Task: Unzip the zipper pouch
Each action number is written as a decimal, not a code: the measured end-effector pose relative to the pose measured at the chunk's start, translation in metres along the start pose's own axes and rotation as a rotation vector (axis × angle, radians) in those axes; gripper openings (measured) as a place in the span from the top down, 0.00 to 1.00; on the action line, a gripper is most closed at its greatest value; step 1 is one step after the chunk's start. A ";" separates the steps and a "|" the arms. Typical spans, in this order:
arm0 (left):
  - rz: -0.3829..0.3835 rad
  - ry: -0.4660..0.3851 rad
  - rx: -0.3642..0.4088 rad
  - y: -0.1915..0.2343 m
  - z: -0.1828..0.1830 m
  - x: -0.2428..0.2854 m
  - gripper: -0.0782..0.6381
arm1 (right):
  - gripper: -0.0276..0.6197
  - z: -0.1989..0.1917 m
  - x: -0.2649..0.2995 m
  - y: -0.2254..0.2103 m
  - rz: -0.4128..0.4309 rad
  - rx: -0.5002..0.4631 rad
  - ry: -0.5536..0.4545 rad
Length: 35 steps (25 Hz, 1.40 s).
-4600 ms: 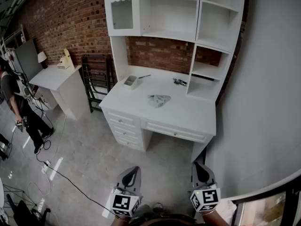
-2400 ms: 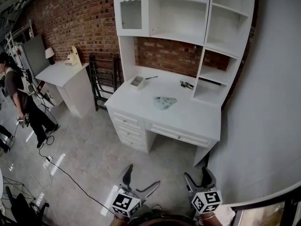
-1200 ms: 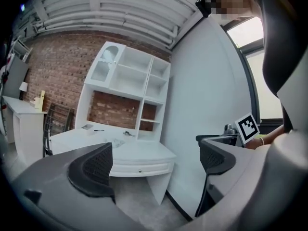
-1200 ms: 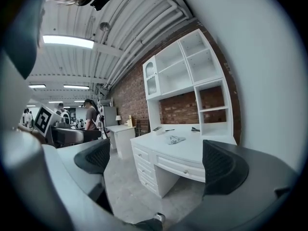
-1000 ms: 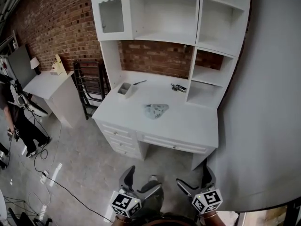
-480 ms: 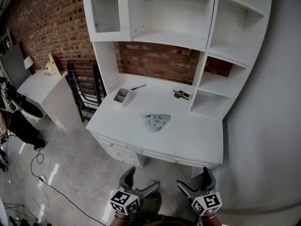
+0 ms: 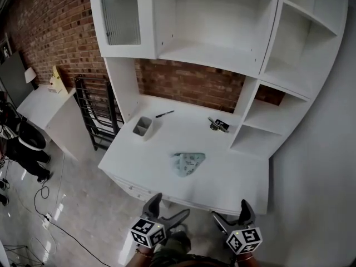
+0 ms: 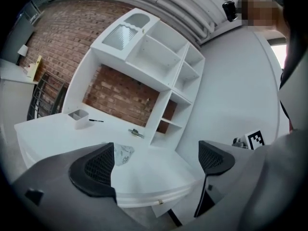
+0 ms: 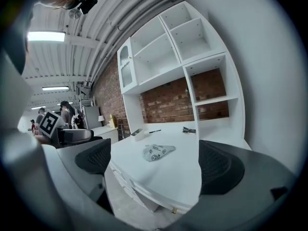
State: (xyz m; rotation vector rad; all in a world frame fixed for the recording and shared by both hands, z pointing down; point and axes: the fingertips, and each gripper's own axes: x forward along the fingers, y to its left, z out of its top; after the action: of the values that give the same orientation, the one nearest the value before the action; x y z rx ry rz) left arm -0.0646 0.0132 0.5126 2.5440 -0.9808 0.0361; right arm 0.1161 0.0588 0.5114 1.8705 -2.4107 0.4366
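A small pale patterned zipper pouch [image 7: 188, 163] lies flat near the middle of the white desk [image 7: 144, 163]; it also shows as the pouch [image 9: 158, 151] in the right gripper view and partly behind a jaw as the pouch [image 8: 123, 154] in the left gripper view. My left gripper [image 7: 167, 210] is held low in front of the desk's front edge, open and empty. Beside it my right gripper [image 7: 231, 214] is open too, with nothing between its jaws. Both are well short of the pouch.
On the desk stand a small grey tray [image 7: 142, 127], a pen [image 7: 165, 114] and a dark clip-like object [image 7: 219, 125]. A white hutch with shelves [image 7: 222, 26] rises above it. To the left are a black rack [image 7: 92, 110], a side table [image 7: 39, 102] and a person [image 7: 19, 149]; cables cross the floor.
My view has closed in on the desk: it looms larger and nearer now. Both grippers, shut at first, have opened and stay low at the frame's bottom.
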 end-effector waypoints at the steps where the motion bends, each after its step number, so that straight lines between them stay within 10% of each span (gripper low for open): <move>1: -0.006 0.005 -0.007 0.004 0.003 0.008 0.13 | 0.09 0.001 0.008 -0.001 0.000 -0.001 0.004; 35: -0.040 0.100 -0.177 0.095 0.021 0.120 0.26 | 0.09 0.018 0.151 -0.020 0.110 -0.138 0.113</move>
State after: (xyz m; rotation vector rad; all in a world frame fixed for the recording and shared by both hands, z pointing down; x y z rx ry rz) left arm -0.0386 -0.1343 0.5486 2.3759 -0.8549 0.0615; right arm 0.0984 -0.0922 0.5304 1.6193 -2.4106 0.3613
